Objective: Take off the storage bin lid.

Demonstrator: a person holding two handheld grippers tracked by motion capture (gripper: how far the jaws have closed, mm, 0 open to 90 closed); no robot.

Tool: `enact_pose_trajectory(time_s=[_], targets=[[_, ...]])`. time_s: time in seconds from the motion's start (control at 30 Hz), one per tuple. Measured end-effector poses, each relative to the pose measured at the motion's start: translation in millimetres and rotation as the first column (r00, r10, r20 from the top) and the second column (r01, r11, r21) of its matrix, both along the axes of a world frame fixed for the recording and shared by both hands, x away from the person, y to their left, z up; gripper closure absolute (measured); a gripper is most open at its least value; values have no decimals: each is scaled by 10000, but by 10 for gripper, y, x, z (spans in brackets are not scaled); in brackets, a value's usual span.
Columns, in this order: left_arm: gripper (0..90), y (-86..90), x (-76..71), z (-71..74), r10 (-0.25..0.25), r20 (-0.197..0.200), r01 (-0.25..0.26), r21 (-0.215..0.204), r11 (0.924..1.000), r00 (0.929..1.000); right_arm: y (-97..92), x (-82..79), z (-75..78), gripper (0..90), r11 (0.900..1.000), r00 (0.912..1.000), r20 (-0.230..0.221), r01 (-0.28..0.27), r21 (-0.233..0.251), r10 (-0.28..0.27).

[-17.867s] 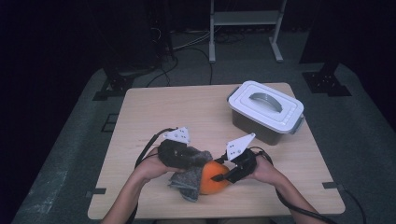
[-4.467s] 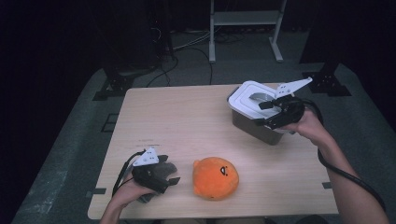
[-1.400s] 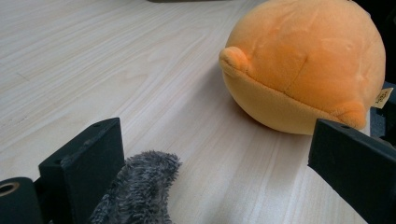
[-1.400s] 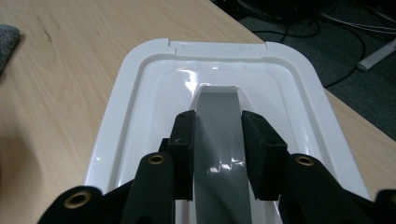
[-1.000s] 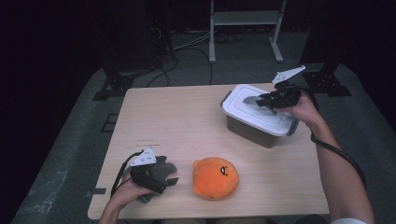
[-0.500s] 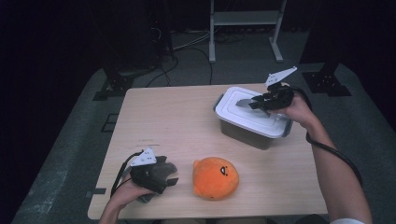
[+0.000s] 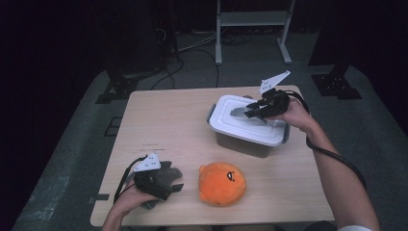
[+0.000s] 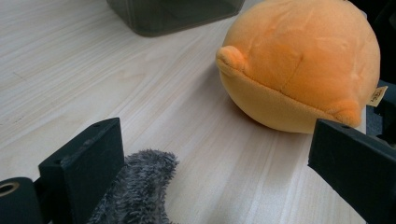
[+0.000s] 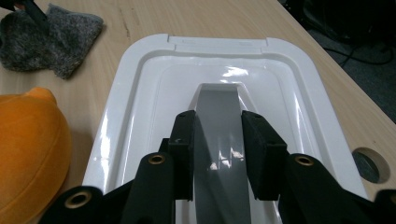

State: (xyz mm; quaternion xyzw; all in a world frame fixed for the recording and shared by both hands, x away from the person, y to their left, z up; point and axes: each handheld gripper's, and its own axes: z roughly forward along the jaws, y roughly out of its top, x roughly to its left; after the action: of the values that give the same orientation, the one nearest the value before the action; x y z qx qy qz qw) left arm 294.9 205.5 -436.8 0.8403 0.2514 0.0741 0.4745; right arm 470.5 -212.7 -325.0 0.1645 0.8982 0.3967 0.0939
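Right gripper (image 9: 217, 158): jaws clamped on the grey handle (image 9: 219, 140) of the white lid (image 7: 250, 122).
Left gripper (image 8: 215, 172): jaws wide apart, nothing held.
Orange plush toy (image 8: 303, 60): just ahead of left gripper.
Grey cloth (image 8: 135, 191): beside its left jaw.

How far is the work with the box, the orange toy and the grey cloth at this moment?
Done: the right gripper has closed on the grey handle of the white lid. In hand: the lid, which sits on the box. Left: the orange toy and grey cloth lie on the table, outside the box; the left gripper is open beside them.
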Motion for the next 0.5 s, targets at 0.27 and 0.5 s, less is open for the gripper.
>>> enact_pose_trajectory(time_s=[0.27,0.5], targets=[[26,8,-3,1,22,1,-22,3,10000,10000,195,-37,-9,656,9982,9982,-30,-591,108,591],[26,9,-4,-5,-27,-28,27,31,10000,10000,359,-62,-5,656,9936,9937,-15,-1124,71,1125]])
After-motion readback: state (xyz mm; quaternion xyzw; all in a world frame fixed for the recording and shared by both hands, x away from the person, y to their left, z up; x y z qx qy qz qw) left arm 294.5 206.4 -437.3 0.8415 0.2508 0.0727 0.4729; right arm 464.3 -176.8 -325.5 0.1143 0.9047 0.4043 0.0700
